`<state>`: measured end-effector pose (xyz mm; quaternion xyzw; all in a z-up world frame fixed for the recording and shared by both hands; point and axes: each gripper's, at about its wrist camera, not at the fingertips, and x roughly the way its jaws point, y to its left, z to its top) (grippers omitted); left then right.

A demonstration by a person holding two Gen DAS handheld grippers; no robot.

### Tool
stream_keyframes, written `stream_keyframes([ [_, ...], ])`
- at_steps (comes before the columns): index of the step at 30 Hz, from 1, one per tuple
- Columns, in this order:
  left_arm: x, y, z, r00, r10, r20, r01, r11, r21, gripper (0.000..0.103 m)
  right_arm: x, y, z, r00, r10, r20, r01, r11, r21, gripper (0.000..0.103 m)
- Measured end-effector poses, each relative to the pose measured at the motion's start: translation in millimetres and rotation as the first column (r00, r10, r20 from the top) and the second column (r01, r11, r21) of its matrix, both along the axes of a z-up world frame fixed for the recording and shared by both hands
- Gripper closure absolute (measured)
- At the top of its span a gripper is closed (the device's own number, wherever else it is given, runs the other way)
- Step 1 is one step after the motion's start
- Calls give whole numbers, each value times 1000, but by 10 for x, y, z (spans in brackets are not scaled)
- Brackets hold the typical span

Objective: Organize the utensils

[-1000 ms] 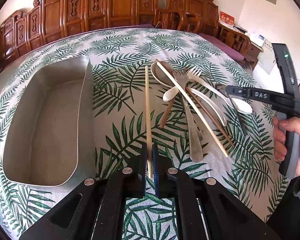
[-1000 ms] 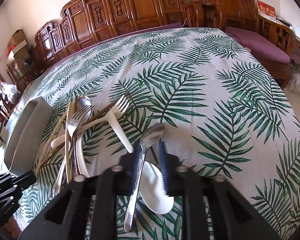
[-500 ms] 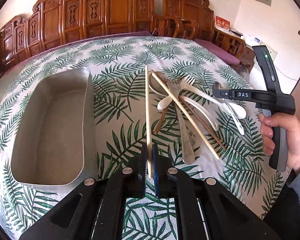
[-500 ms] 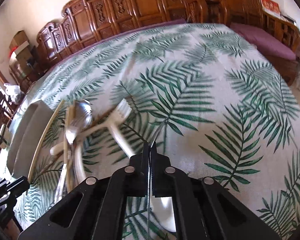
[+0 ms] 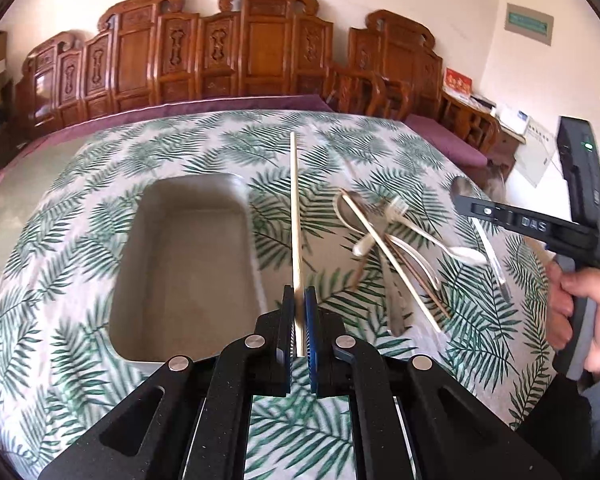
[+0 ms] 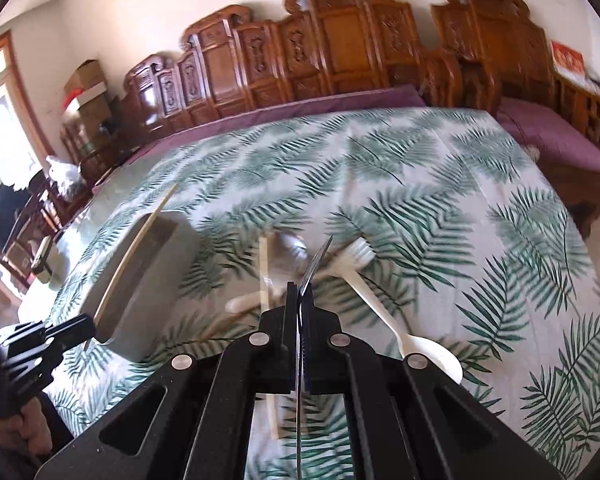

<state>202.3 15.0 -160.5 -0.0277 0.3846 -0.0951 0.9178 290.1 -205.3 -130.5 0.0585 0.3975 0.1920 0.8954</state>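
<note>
Pinching 1 light, stiff chopstick near its end with left gripper; right gripper clamps slippery metal spoon mid-handle

The left tool points forward and down over the desk, its jaws clamped on a pale chopstick. The right tool is likewise pinched tight on a metal spoon, seemingly lifted clear of the desk. A hand grips the right tool's handle.
</note>
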Motion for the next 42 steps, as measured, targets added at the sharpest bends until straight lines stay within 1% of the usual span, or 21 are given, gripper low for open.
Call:
stream_keyframes([
  [4, 19, 213, 30, 1000, 18, -19, -18, 1000, -16, 99, -88, 194, 150, 999, 25, 21, -25, 1000, 12, 100],
  [8, 48, 429, 28, 998, 41, -42, -43, 998, -40, 99, -131, 476, 260, 997, 69, 29, -69, 998, -8, 100],
  [12, 118, 590, -44, 996, 48, -81, -52, 998, -47, 99, -149, 725, 333, 994, 105, 34, -104, 994, -20, 100],
  [17, 212, 737, -204, 987, 71, -141, -81, 994, -68, 99, -136, 1040, 357, 988, 152, 33, -151, 988, -32, 100],
  [24, 332, 771, -254, 984, 70, -161, -83, 993, -78, 99, -41, 1375, 270, 980, 199, 12, -198, 979, -43, 100],
  [29, 369, 836, -223, 986, 76, -152, -90, 992, -93, 98, 40, 1557, 199, 976, 219, -2, -219, 975, -37, 100],
  [34, 333, 950, -95, 988, 102, -117, -111, 991, -75, 98, 139, 1771, 195, 971, 240, -7, -240, 971, 1, 100],
  [36, 309, 1016, -22, 988, 119, -94, -125, 990, -59, 95, 195, 1861, 191, 969, 246, -8, -245, 969, 18, 100],
  [38, 303, 1088, 31, 987, 138, -79, -142, 989, -47, 90, 249, 1968, 166, 968, 252, -15, -251, 967, 32, 100],
  [42, 296, 1245, 77, 983, 170, -67, -173, 984, -44, 89, 338, 2134, 59, 963, 267, -39, -264, 963, 57, 100],
])
